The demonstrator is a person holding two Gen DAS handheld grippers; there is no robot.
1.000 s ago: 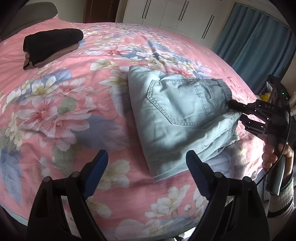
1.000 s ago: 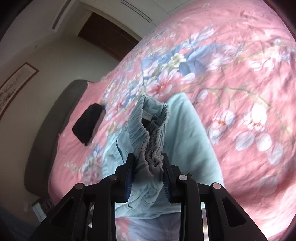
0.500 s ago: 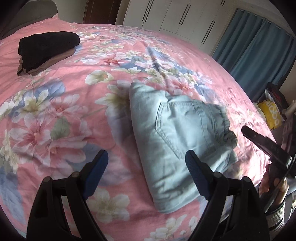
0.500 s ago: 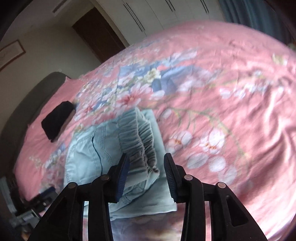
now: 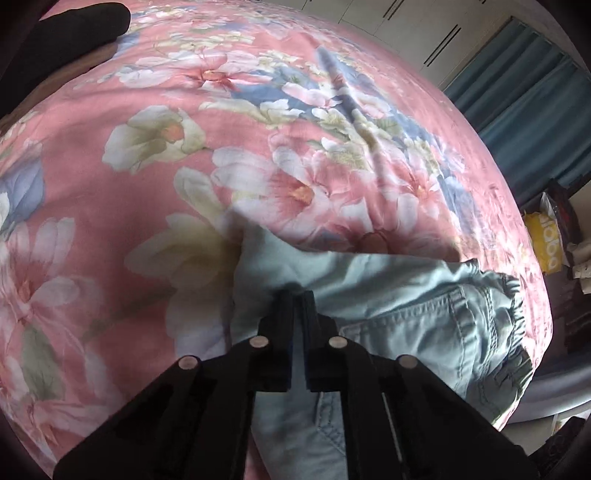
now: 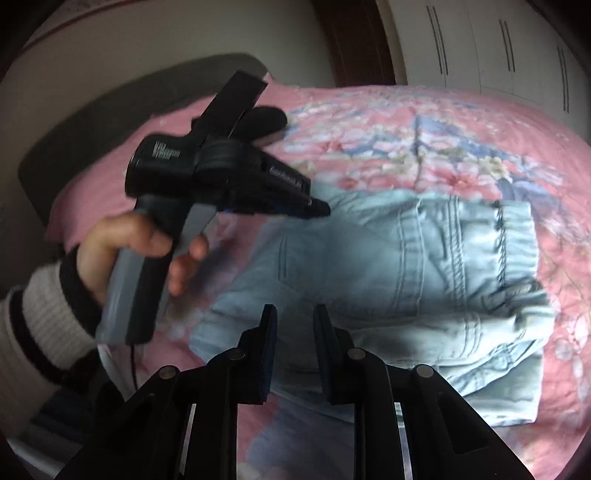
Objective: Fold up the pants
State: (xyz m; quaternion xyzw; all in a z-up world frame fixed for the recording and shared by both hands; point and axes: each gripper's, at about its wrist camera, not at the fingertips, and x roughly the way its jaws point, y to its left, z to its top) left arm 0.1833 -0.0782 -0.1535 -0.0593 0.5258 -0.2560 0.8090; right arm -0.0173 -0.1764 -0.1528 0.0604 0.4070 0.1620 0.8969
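Observation:
The light blue pants (image 6: pixel 406 277) lie folded flat on the pink flowered bedspread (image 6: pixel 461 140), back pocket up, elastic waistband to the right. My left gripper (image 5: pixel 294 295) is shut, its tips down on the pants (image 5: pixel 406 306) near their far left folded edge; no cloth shows between its fingers. The right wrist view shows the same left gripper (image 6: pixel 317 208), held by a hand (image 6: pixel 147 251). My right gripper (image 6: pixel 295 317) hovers above the near edge of the pants. Its jaws are closing, a gap remains, and nothing is between them.
A folded black garment (image 5: pixel 74 29) lies at the far left of the bed by the grey headboard (image 6: pixel 92 110). Blue curtains (image 5: pixel 517 92) and a yellow bag (image 5: pixel 546 243) stand off the bed's right side. White wardrobe doors (image 6: pixel 480 44) are behind.
The right gripper let go of the waistband, rolled and drew back; the pants now lie flat. The left gripper moved forward onto the pants and went from wide open to shut.

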